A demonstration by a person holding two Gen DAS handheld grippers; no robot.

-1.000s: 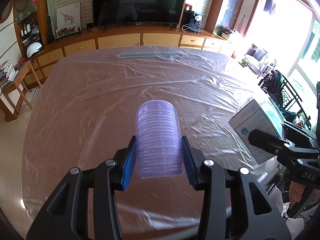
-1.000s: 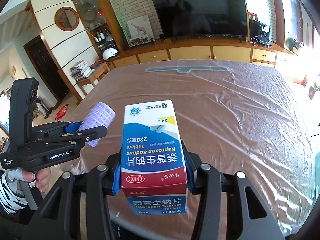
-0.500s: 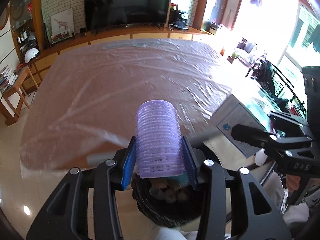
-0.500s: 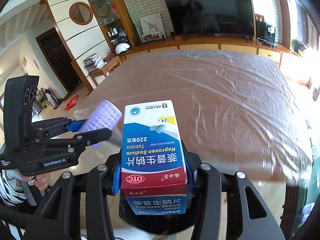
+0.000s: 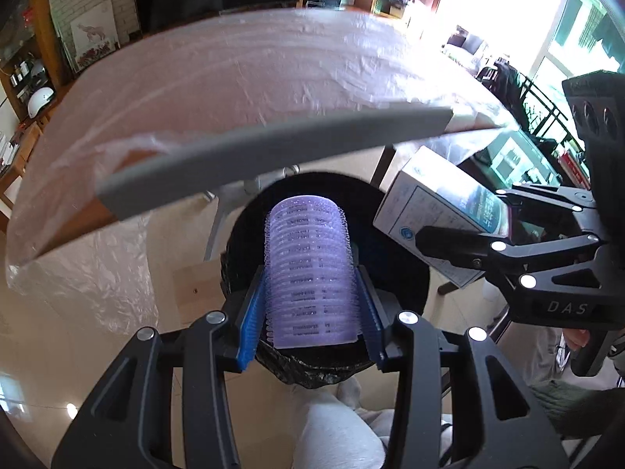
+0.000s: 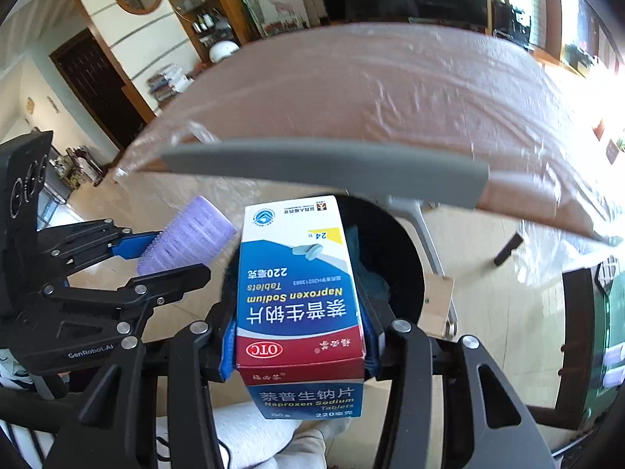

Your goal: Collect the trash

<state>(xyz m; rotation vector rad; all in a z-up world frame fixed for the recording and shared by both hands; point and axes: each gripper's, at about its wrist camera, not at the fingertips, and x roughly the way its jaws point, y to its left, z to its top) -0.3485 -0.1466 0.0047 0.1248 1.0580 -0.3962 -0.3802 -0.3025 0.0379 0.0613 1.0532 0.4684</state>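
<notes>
My left gripper (image 5: 310, 312) is shut on a purple hair roller (image 5: 310, 269), its blue pads pressed to the roller's sides. The roller hangs over the mouth of a black, bag-lined trash bin (image 5: 394, 269) on the floor below the table edge. My right gripper (image 6: 299, 336) is shut on a blue, white and red medicine box (image 6: 299, 285) marked Naproxen Sodium, also above the bin (image 6: 394, 258). In the left wrist view the box (image 5: 437, 215) sits right of the roller; in the right wrist view the roller (image 6: 185, 242) shows at left.
The table (image 5: 242, 90), wrapped in clear plastic, has a grey front edge (image 5: 273, 148) just beyond the bin. Metal table legs (image 6: 425, 234) stand behind the bin. A person's light trouser leg (image 5: 336, 426) is below the grippers. Glossy tiled floor lies all around.
Both grippers have drawn back from over the table and sunk past its front edge. They now hang over the trash bin, each still shut on its item.
</notes>
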